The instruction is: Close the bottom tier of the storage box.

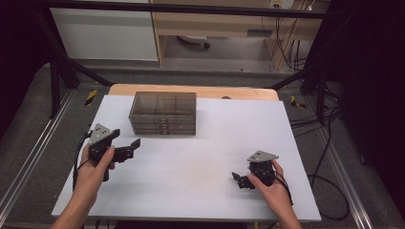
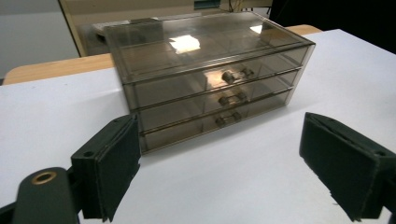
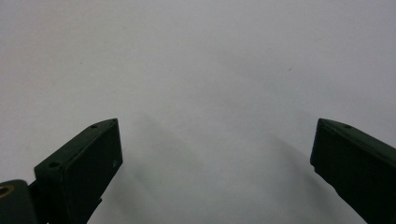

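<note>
A smoky, see-through three-drawer box (image 1: 162, 113) stands at the back left of the white table top (image 1: 205, 148), drawers shut, with small handles (image 2: 236, 74) facing the person. My left gripper (image 1: 133, 148) hovers just in front of the box's left end, open and holding nothing. In the left gripper view its jaws (image 2: 219, 122) frame the box (image 2: 205, 56) from a short way off. My right gripper (image 1: 239, 181) rests low near the front right of the table, open and holding nothing. Its jaws (image 3: 217, 125) point at bare white surface (image 3: 201, 60).
A strip of wooden table edge (image 1: 191, 89) shows behind the white sheet. Black frame poles (image 1: 55, 81) stand at the left and right, and cables (image 1: 325, 143) trail on the floor to the right. A wide stretch of white surface separates the two grippers.
</note>
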Demonstrator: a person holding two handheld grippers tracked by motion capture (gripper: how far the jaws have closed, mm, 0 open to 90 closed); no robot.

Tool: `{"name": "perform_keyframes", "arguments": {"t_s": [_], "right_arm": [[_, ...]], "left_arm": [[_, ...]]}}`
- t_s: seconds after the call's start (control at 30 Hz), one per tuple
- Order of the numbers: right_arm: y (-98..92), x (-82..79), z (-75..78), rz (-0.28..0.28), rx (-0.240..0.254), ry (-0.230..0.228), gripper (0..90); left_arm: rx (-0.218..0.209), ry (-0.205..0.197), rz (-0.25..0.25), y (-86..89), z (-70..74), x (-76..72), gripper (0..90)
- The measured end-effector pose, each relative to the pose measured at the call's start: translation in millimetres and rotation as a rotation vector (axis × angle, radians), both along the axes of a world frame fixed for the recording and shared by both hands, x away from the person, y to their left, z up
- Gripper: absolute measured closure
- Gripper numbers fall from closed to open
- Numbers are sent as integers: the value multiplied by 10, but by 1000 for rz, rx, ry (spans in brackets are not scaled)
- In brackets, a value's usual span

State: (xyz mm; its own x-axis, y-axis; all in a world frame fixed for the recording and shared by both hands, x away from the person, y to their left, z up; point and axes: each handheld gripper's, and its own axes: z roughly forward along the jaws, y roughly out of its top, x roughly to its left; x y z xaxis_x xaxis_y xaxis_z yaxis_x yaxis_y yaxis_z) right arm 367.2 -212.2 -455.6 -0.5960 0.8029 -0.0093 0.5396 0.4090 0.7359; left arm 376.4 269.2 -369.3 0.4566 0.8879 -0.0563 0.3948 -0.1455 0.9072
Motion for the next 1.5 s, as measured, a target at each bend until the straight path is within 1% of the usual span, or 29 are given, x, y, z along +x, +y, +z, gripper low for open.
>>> {"name": "perform_keyframes", "arguments": {"t_s": [0.17, 0.3, 0.47, 0.53, 0.63, 0.7, 0.83, 0.97, 1.07, 1.23, 1.27, 1.4, 1.5], "right_arm": [[-9, -1, -2, 2, -3, -2, 29], [-16, -2, -5, 2, -6, -4, 29], [-24, -6, 1, -8, 4, -1, 27], [-32, -8, 1, -10, 4, -4, 27], [-47, -8, 3, -12, 4, -6, 26], [-54, -8, 6, -16, 6, -7, 26], [-66, -13, 13, -20, 11, -12, 26], [-86, -23, 23, -16, 18, -26, 26], [-108, -35, 35, -5, 25, -25, 27], [-131, -41, 51, -4, 35, -41, 31], [-135, -46, 55, -4, 38, -38, 32], [-168, -52, 65, -2, 41, -47, 38], [-199, -58, 79, -4, 54, -59, 42]], "left_arm": [[-10, -7, 24, 167, -7, -77, 127], [-16, -1, 35, 259, -37, -127, 128], [-33, 0, 50, 355, -75, -186, 128], [-40, -4, 57, 412, -67, -208, 128], [-41, -24, 66, 481, -28, -244, 128], [-47, -30, 67, 521, -8, -272, 127], [-41, -27, 66, 566, -13, -321, 124], [-48, -19, 69, 599, -76, -365, 123], [-51, -12, 73, 622, -124, -386, 123], [-62, 0, 78, 654, -215, -431, 123], [-65, 1, 80, 663, -233, -440, 123], [-77, 8, 88, 706, -292, -466, 119], [-75, 10, 91, 730, -326, -477, 119]]}}
